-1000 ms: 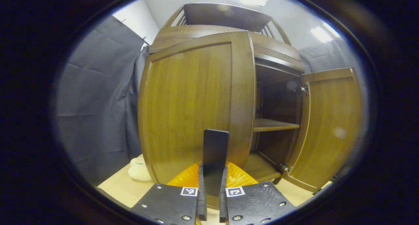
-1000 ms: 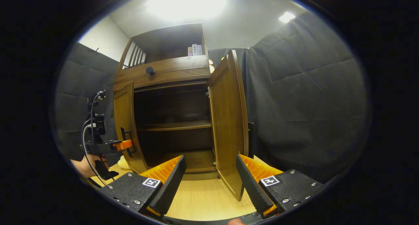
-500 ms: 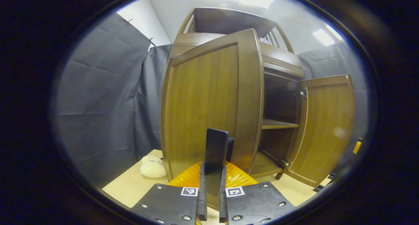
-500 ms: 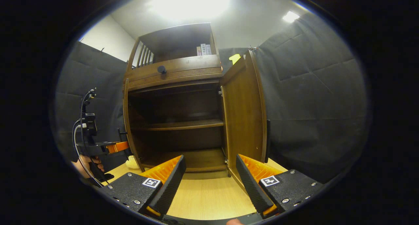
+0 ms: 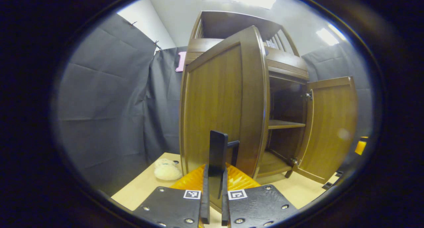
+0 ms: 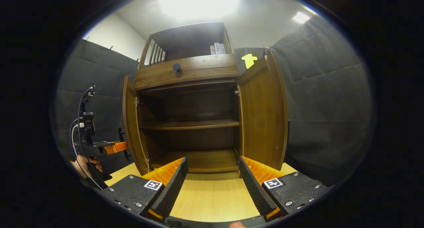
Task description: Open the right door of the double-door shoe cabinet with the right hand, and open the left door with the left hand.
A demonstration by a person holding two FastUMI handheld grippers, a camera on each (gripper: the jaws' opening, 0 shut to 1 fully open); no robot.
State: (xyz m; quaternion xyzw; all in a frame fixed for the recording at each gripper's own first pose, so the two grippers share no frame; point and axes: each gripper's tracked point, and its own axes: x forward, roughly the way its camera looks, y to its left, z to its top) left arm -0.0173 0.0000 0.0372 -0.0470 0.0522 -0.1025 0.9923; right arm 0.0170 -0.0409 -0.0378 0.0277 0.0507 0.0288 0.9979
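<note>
Left gripper (image 5: 213, 175) stood clamped on the left door's handle (image 5: 218, 155) of the shoe cabinet (image 6: 187, 70); right gripper (image 6: 213, 185) gaped empty before it. Release seemed next.

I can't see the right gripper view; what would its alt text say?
A wooden shoe cabinet stands with left door and right door swung open, its shelves bare. The right gripper hangs open before it; the left gripper, hand-held, is at the left door's handle.
</note>
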